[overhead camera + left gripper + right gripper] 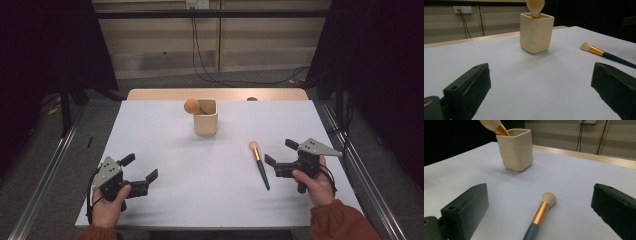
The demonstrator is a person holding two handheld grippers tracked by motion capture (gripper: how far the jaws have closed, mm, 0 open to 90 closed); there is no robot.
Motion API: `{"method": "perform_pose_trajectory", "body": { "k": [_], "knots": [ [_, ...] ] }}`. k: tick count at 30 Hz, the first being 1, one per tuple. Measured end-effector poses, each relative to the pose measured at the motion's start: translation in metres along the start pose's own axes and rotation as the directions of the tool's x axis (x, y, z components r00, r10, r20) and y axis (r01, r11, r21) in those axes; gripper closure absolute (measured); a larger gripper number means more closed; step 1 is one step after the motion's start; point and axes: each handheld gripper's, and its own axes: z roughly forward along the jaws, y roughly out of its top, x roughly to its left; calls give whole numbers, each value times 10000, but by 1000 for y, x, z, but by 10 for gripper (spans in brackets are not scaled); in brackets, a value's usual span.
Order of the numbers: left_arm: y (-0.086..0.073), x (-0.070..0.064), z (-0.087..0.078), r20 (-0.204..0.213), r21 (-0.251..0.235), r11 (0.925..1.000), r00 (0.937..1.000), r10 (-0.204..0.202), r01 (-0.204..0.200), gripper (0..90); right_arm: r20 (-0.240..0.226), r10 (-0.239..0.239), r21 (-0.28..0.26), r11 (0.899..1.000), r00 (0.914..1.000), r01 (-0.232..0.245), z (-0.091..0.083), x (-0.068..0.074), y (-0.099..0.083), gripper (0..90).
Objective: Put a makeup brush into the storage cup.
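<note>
Fingers of my right gripper (279, 154) gape wide, empty, beside the makeup brush (259, 164) near the table's (165, 150) right edge; left gripper (139, 168) likewise. Risk: brush rolling off when nudged.

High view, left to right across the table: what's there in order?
Left gripper → cream holder with a brush head leaning out over its left rim → loose makeup brush lying flat → right gripper. Both grippers' jaws stand open.
</note>
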Motion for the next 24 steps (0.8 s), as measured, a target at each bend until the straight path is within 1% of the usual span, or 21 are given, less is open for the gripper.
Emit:
{"method": "perform_pose_trajectory", "body": {
  "k": [2,4,5,7,14,18,21,22,23,24],
  "knots": [
    [0,0,0,-48,17,10000,10000,40,-40,26,-20,-5,108,9999,10000,5,4,-1,2,9],
    [0,0,1,-38,48,10000,10000,13,-13,26,-88,57,162,9999,9999,-56,7,-2,4,9],
    [0,1,1,-32,81,9999,10000,82,-82,26,-98,19,179,9998,10000,-17,9,-2,5,8],
    [0,0,1,-18,102,9999,10000,75,-75,27,-145,31,249,9997,9999,-27,11,-3,7,9],
    [0,0,1,24,139,9999,10000,69,-70,27,-92,28,510,9987,10000,-24,20,-6,12,11],
    [-1,0,1,39,146,9999,10000,76,-77,26,-115,83,781,9969,9999,-74,26,-6,16,13],
    [-1,0,0,18,161,9998,9999,102,-103,26,-190,236,1031,9944,9995,-216,31,-7,16,13],
    [-1,0,0,6,154,9999,10000,57,-57,26,-191,235,1121,9935,9995,-212,33,-7,16,14],
    [-1,0,0,12,154,9999,10000,49,-49,26,-152,238,1267,9917,9996,-216,34,-7,15,20],
    [-1,0,0,20,156,9998,10000,85,-85,26,-193,176,1570,9875,9997,-144,35,-8,16,24]
  ]
}}
